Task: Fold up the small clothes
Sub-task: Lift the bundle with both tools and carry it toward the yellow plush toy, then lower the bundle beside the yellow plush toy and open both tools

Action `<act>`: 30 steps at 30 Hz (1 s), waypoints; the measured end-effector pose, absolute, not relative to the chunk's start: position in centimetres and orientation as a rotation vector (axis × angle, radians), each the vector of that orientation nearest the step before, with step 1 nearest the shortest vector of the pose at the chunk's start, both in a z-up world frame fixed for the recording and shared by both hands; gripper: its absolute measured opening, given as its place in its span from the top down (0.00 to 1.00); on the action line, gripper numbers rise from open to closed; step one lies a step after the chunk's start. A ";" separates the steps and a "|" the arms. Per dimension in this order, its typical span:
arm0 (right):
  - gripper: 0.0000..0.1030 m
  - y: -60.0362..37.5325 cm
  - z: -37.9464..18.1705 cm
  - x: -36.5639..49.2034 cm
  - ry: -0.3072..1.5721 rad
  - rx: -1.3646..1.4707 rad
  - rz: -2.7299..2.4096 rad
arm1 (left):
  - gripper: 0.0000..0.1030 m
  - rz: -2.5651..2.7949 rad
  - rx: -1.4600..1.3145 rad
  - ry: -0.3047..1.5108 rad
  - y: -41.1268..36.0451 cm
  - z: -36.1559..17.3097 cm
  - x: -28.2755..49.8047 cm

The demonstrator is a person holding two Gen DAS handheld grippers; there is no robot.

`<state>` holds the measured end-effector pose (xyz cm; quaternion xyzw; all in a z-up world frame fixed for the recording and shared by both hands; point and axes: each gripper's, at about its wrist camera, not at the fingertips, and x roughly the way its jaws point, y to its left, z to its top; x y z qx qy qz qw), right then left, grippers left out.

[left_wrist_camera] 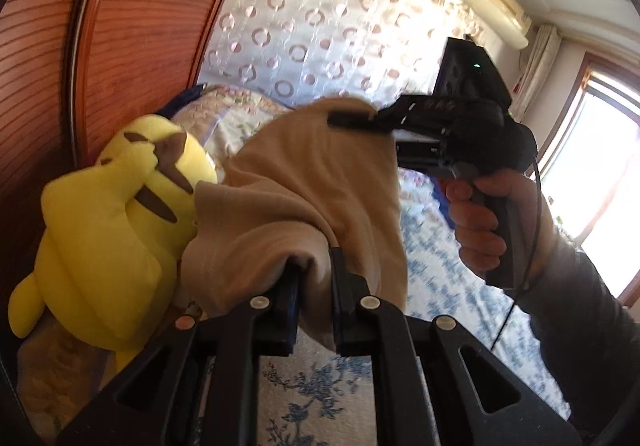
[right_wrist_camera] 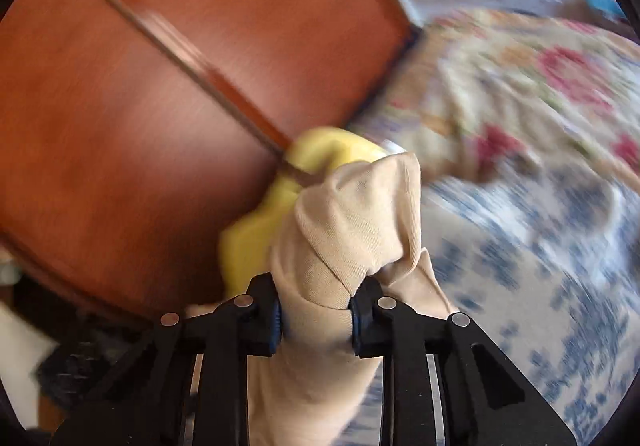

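**Beige garment held up between both tongs above the bed**

No box, basket or drawer showed in either view, so nothing could be said of containers or their contents. The only bearing surface was the bed [left_wrist_camera: 440, 270], covered with a blue-and-white floral sheet, lying below and beyond both tongs.

The beige garment [left_wrist_camera: 304, 181] hung in the air between the two tongs. The left gripper [left_wrist_camera: 314, 286] was clamped narrow on a bunched fold of it, the cloth squeezed between the two pads and spilling over them. The right gripper [right_wrist_camera: 316, 316] also pinched the cloth, a thick twisted wad of it gripped between its pads, with more fabric rising ahead of the fingers and trailing down beneath them. In the left wrist view the right tongs [left_wrist_camera: 352, 119] reached in from the right with a fingertip laid against the upper edge of the cloth, held by a person's hand [left_wrist_camera: 480, 221] in a grey sleeve.

The garment looked soft, fine-knit and plain, creased into rounded folds, with no flat edge showing. It was crumpled, not yet folded.

Left of the left tongs, touching the garment, sat a yellow plush toy [left_wrist_camera: 108, 221] with brown stripes. Behind it stood a reddish wooden wardrobe [left_wrist_camera: 132, 25]. Beyond the garment lay a flowered quilt [right_wrist_camera: 520, 85], and a patterned curtain [left_wrist_camera: 312, 17] hung behind. The right wrist view was blurred apart from the cloth and tongs.
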<state>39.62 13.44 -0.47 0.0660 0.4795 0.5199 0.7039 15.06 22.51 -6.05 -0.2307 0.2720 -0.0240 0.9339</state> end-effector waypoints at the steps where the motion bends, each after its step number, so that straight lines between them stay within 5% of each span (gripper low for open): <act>1: 0.77 13.2 0.7 39.6 1.027 0.190 1.230 | 0.92 -0.044 -0.471 0.539 22.6 -5.4 14.7; 10: 0.74 10.0 -4.9 43.7 1.115 0.045 1.026 | 0.90 -0.010 -0.460 0.707 22.1 -9.4 19.3; 14: 0.36 8.6 -5.0 44.0 1.085 -0.022 0.884 | 0.84 0.016 -0.434 0.729 21.5 -10.0 19.3; 15: 0.35 8.1 -4.6 44.2 1.063 -0.023 0.842 | 0.82 0.018 -0.431 0.739 21.6 -10.1 19.3; 22: 0.35 4.8 -2.3 43.2 0.960 -0.049 0.768 | 0.61 0.077 -0.340 0.729 21.2 -9.0 17.4; 30: 0.35 -0.4 1.2 37.4 0.834 -0.101 0.736 | 0.55 0.142 -0.157 0.657 17.9 -5.4 14.6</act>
